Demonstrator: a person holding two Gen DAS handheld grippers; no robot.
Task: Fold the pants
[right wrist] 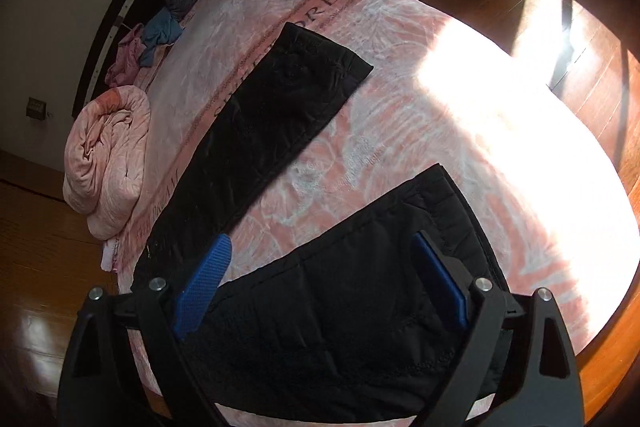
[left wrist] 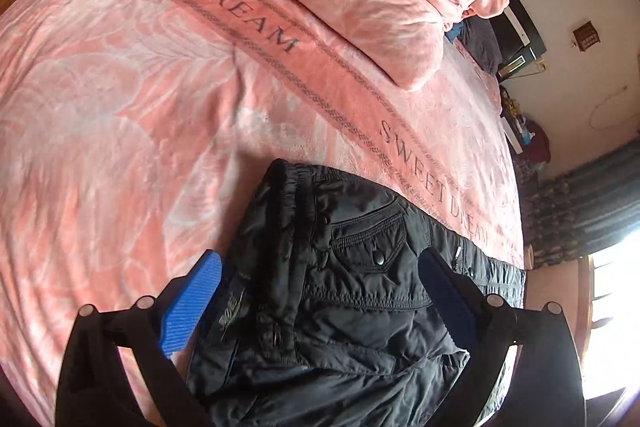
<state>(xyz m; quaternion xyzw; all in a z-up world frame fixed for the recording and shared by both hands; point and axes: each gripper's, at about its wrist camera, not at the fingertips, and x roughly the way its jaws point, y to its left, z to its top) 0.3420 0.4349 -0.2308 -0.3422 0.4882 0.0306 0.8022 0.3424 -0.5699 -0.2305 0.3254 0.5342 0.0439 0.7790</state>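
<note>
Both claws spread wide, nothing pinched: left gripper (left wrist: pixel 318 291) hangs over the waistband end of the black pants (left wrist: pixel 340 291), right gripper (right wrist: pixel 320 279) over a leg end. Pants lie on the pink blanket (left wrist: pixel 120 115). In the right wrist view the legs are splayed apart in a V, hems pointing toward the far edge of the bed. We reckon the leg-on-leg fold isn't done: grab the near leg by its outer seam, lay it flush on the far one, edges aligned, then smooth.
</note>
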